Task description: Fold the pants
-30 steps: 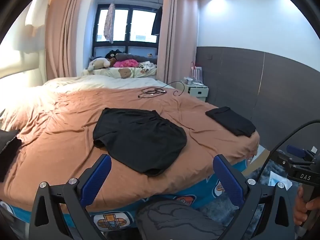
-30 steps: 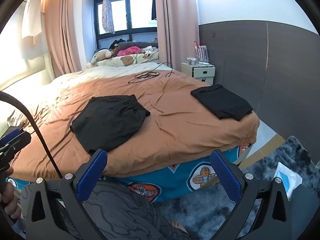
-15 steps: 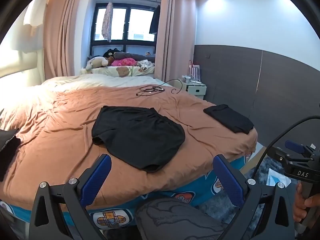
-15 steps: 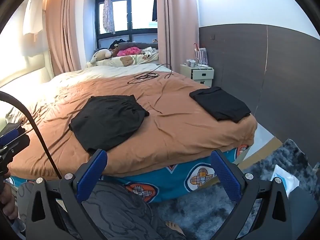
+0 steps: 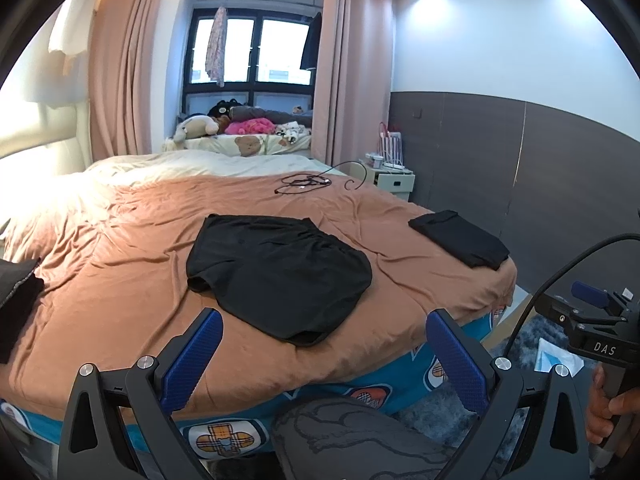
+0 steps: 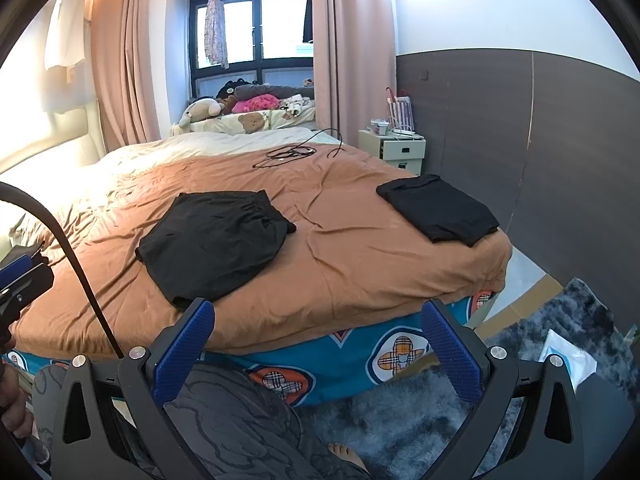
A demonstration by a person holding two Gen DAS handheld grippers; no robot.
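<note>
Black shorts [image 5: 276,272] lie spread flat on the brown bedsheet [image 5: 120,280], near the bed's front edge; they also show in the right wrist view [image 6: 216,240]. My left gripper [image 5: 320,344] is open and empty, held short of the bed edge, just below the shorts' near hem. My right gripper [image 6: 316,336] is open and empty, held lower over the bed's side, to the right of the shorts. Neither touches the cloth.
A folded black garment [image 5: 460,244] lies at the bed's right corner [image 6: 438,210]. Black cables [image 5: 304,182] lie further back. A dark cloth [image 5: 16,300] is at the left edge. A white nightstand [image 6: 394,150] stands by the wall; a grey rug [image 6: 520,360] covers the floor.
Both views have drifted slightly; the bed and shorts sit a little lower and closer in frame. Both grippers stay open and the shorts have not moved.
</note>
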